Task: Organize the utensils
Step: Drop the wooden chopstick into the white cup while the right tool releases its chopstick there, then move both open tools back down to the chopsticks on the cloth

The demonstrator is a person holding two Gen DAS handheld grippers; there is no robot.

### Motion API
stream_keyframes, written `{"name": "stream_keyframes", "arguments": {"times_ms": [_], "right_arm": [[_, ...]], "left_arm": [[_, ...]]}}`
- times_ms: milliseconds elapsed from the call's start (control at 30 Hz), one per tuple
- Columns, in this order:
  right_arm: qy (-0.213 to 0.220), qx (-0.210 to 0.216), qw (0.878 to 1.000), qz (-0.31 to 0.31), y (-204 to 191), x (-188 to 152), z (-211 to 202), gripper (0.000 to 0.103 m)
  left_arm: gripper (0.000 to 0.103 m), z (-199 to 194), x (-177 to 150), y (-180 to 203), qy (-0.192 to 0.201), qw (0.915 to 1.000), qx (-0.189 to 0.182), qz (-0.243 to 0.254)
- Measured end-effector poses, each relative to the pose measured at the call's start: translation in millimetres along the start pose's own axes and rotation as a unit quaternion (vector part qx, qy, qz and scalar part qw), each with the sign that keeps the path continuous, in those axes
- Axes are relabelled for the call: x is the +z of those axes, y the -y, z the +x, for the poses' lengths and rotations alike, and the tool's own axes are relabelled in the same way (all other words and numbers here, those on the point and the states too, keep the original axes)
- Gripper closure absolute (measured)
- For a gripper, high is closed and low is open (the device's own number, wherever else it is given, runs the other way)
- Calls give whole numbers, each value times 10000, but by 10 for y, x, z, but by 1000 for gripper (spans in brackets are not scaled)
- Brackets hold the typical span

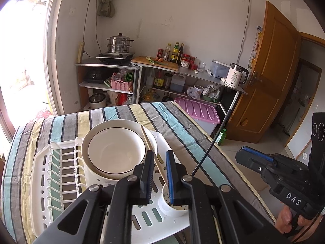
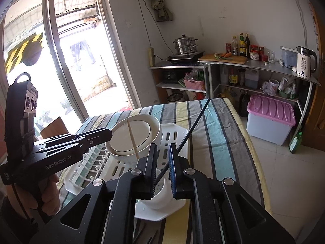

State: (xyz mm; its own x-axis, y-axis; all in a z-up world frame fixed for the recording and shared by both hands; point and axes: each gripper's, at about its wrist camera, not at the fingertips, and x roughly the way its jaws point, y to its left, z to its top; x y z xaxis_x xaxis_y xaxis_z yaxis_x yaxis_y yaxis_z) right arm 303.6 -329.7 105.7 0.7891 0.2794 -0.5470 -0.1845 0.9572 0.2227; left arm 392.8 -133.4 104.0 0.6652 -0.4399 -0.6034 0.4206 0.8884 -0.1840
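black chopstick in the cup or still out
In: the black chopstick has its lower end down inside the white cup, leaning up and to the right.

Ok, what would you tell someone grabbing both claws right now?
Left claw: open, empty, over the white plastic dish rack.
Right claw: open by the thin black chopstick, not pinching.
Done: black chopstick stands in the round white holed cup; the pale wooden chopstick leans beside the white bowl, lower end hidden.
Left: pull both claws back, check for more utensils.

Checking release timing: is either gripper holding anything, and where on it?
Nothing gripped. Black chopstick stands loose between the right gripper's parted jaws; left gripper is empty, wooden chopstick leaning on the bowl.
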Motion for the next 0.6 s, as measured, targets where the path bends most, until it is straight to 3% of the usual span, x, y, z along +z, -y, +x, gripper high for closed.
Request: {"name": "stream_keyframes", "arguments": {"times_ms": [267,600], "right_arm": [[193,-111,9996,-173,-193,-305,-379,90],[301,-75,9986,-440,-609,-1009,-888,90]], "left_arm": [[92,-636,-381,88,411,9989,210,98],[92,-1507,-1332,175,722,9932,908,28]]}}
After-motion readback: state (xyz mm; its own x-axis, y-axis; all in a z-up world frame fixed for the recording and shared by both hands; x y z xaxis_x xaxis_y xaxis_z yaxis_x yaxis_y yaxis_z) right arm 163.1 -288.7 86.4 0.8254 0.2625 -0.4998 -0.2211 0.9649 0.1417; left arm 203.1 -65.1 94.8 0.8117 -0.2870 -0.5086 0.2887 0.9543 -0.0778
